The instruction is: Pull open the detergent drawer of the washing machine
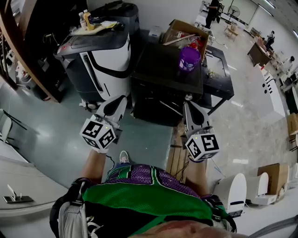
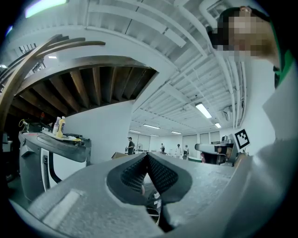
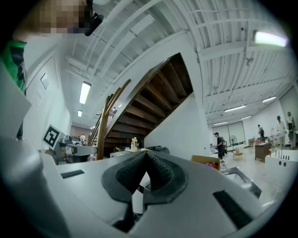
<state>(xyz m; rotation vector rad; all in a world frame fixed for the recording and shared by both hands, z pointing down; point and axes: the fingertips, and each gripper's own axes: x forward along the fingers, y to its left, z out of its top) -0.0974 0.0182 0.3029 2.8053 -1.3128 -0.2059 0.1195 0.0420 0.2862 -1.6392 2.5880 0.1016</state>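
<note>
The washing machine (image 1: 102, 56), white with a dark top and a dark ring on its front, stands at the upper left, beyond both grippers. I cannot make out its detergent drawer. Bottles and clutter (image 1: 88, 21) sit on top of it. My left gripper (image 1: 116, 103) is held in mid-air short of the machine, pointing roughly level, its jaws shut on nothing. My right gripper (image 1: 188, 103) hangs beside it in front of a black table (image 1: 158, 69), also shut and empty. In the left gripper view the machine (image 2: 51, 155) shows at the left past the closed pads (image 2: 158, 174).
A purple tub (image 1: 189, 58) and an open cardboard box (image 1: 186, 31) rest on the black table. A wooden staircase (image 3: 153, 97) rises at the far left. A wooden pallet (image 1: 176, 153) lies on the floor by my feet. People stand in the distance (image 1: 214, 11).
</note>
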